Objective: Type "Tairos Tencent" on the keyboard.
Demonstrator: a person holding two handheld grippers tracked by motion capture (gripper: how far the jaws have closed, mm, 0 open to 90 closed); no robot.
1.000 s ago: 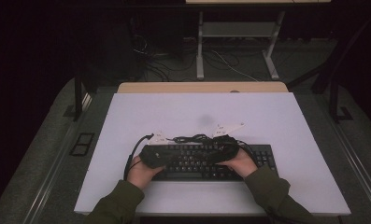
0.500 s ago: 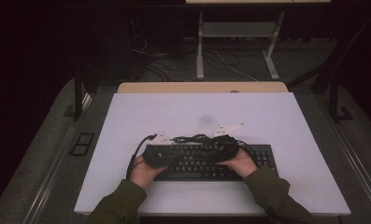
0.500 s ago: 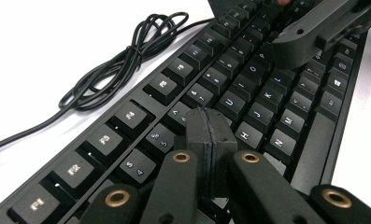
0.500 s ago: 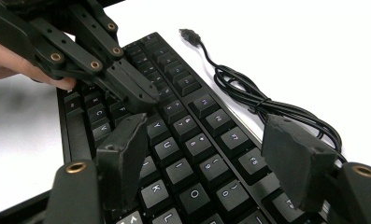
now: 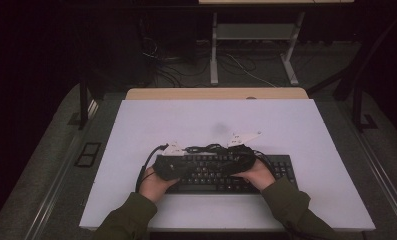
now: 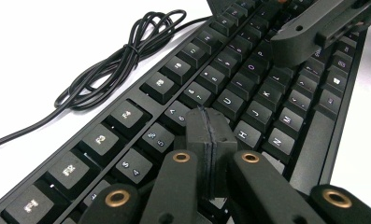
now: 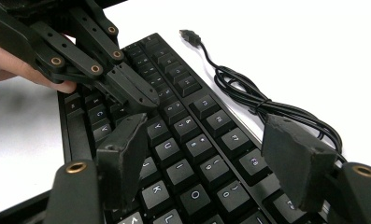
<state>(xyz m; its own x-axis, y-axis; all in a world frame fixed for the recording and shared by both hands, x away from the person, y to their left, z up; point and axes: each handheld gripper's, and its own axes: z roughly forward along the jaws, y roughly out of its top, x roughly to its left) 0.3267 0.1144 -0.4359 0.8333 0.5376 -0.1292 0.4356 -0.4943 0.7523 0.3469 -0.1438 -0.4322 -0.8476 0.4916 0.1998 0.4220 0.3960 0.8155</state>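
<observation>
While both hands hover low over the black keyboard (image 5: 226,172) lying flat near the front edge of the white table (image 5: 306,130), the left tool (image 6: 210,140) has its pads pressed tight together, nothing between them, tip just above the letter keys. The right tool (image 7: 211,158) stands spread wide over the number row, empty. That board looks rigid and fairly hefty, with smooth plastic edges that could slip; the keycaps look loose enough to pop off, so the firm side rails are the place to grip. Its bundled cable (image 7: 267,109) lies beside the far edge and would trail along.
</observation>
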